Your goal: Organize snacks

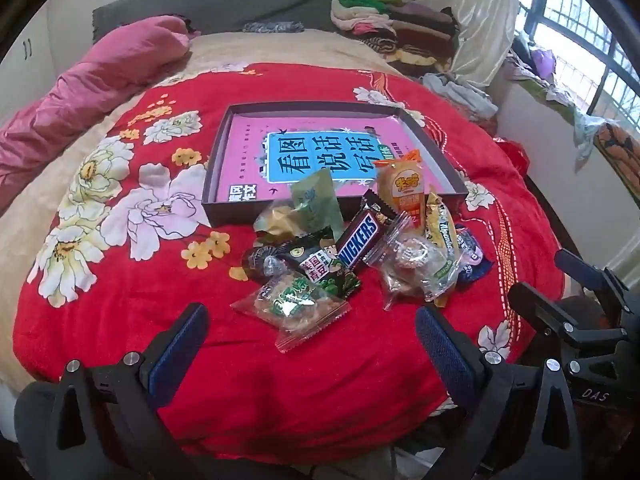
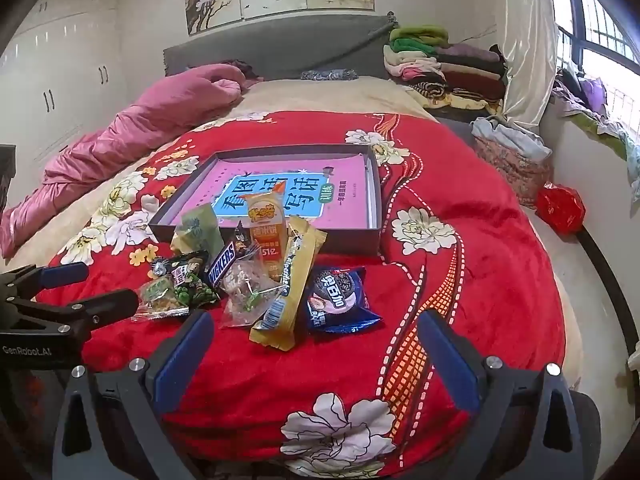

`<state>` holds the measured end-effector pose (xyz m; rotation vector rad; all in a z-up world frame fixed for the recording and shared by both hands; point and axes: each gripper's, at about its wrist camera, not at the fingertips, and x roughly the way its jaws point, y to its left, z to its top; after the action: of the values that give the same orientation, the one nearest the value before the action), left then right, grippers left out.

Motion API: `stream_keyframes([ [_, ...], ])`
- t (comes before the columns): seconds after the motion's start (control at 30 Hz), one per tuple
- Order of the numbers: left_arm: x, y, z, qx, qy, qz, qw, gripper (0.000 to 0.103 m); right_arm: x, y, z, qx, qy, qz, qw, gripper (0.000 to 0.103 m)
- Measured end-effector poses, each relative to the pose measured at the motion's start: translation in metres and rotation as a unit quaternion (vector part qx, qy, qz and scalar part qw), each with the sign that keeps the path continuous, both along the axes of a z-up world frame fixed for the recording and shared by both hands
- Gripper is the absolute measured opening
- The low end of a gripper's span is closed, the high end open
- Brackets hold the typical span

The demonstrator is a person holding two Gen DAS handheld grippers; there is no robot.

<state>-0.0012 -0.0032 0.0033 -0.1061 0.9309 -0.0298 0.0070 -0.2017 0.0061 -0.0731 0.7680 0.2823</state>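
1. The left gripper and right gripper both stood wide and empty, hovering just short of the snacks, likely poised to choose one.
2. The snack pile lay loose on the red blanket, a clear packet nearest the left jaws, a blue packet nearest the right.
3. Just behind, the shallow box sat open, probably the destination; none of the snacks lay fully inside it yet.

bar: SNICKERS (first letter hidden) | left gripper: GenRobot.AI
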Motion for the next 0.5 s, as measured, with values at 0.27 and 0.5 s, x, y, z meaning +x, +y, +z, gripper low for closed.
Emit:
stream_keyframes([
  [0.27, -0.0008, -0.0013, -0.0003, -0.002, -0.002, -0.003, 1.0, 0.102, 0.0011, -0.0015, -0.0012, 0.0, 0.002, -0.003, 1.0, 0.102],
  [0.5, -0.0009, -0.0022, -0.0006, -0.002, -0.002, -0.004, 1.0, 0.102, 0.0017, -0.0015, -0.0008, 0.003, -0.001, 0.0, 1.0, 0.102],
])
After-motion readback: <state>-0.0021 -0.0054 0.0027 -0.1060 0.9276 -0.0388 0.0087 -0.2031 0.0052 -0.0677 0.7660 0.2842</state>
